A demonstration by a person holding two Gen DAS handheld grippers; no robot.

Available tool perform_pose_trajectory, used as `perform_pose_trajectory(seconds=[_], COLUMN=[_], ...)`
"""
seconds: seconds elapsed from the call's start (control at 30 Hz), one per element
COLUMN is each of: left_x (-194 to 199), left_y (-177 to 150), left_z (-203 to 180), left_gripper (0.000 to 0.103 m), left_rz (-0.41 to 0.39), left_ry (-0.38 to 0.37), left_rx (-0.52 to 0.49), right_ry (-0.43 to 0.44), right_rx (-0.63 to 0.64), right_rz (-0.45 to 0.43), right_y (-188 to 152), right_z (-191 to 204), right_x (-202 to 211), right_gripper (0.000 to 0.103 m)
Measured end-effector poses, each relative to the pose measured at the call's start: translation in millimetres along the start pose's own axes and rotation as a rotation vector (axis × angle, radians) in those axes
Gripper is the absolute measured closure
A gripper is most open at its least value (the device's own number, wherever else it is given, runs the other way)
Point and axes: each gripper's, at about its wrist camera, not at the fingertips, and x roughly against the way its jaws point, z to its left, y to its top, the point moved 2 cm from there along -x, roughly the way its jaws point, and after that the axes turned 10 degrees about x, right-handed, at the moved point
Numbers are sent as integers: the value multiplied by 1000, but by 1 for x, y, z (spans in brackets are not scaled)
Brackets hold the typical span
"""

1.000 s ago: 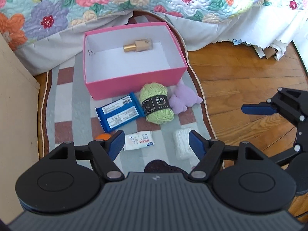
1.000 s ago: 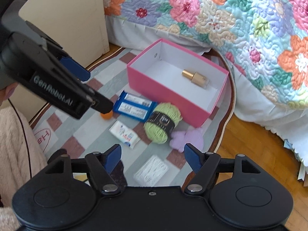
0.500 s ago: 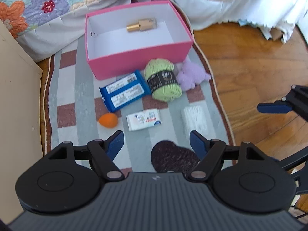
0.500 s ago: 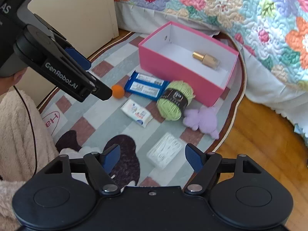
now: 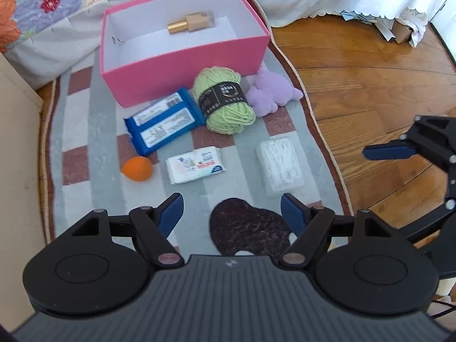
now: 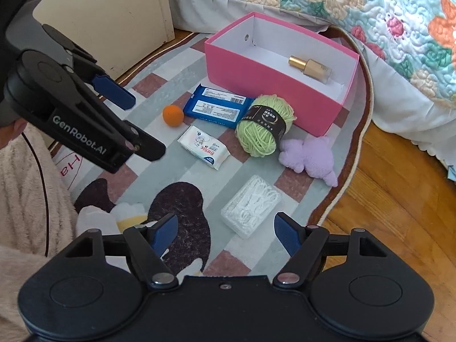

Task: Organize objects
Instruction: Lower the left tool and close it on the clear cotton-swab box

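Observation:
A pink box (image 5: 182, 65) (image 6: 273, 85) stands on the rug with a gold-capped bottle (image 5: 191, 22) (image 6: 310, 67) lying inside. In front of it lie a blue packet (image 5: 164, 124) (image 6: 218, 107), a green yarn ball (image 5: 223, 104) (image 6: 265, 125), a purple plush (image 5: 270, 92) (image 6: 310, 158), an orange ball (image 5: 136, 168) (image 6: 173, 115), a white tissue pack (image 5: 196, 165) (image 6: 203, 146) and a clear pack of cotton swabs (image 5: 280, 166) (image 6: 250, 209). My left gripper (image 5: 232, 213) hangs open above the rug, nearer than the tissue pack. My right gripper (image 6: 225, 232) is open too, just short of the swab pack.
The striped rug (image 5: 94, 131) (image 6: 176, 77) ends at wooden floor (image 5: 356, 65) (image 6: 399, 213) on the right. A quilted bed (image 6: 356, 5) lies behind the box and a cream cabinet (image 6: 114, 14) at the left. A person's fluffy sleeve (image 6: 25, 199) is at the near left.
Both grippers have sunk toward the rug, so the objects look larger and sit higher in view. The jaws stay open and nothing has been picked up.

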Motion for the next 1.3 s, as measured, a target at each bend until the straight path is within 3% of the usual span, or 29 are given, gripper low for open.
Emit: perform_pose_trajectory(seconds=[0.13, 0.2, 0.3, 0.43, 0.7, 1.1, 1.23, 1.3], left_x=[-19, -30, -46, -68, -109, -154, -163, -166], left_y=[-3, -3, -2, -1, -1, -4, -11, -14], left_z=[-2, -1, 1, 2, -5, -2, -8, -14], left_gripper=[29, 27, 25, 20, 11, 10, 11, 12], left_rz=[-12, -21, -26, -46, -47, -53, -43, -50], left_ry=[-12, -21, -31, -35, -79, -154, -187, -188], left_rx=[4, 14, 38, 53, 91, 183, 157, 138], right_ry=[33, 44, 10, -20, -2, -101, -118, -162], right_rx=[-49, -66, -73, -92, -186, -293, -330, -319], right_rz=[-39, -80, -151, -150, -168, -174, -209, -212], right_y=[-10, -14, -22, -31, -45, -58, -67, -68], right_z=[-5, -7, -9, -12, -16, -12, -10, -7], right_x=[-21, -32, -46, -74, -117, -156, -161, -159], right_gripper=[23, 15, 14, 14, 14, 14, 14, 25])
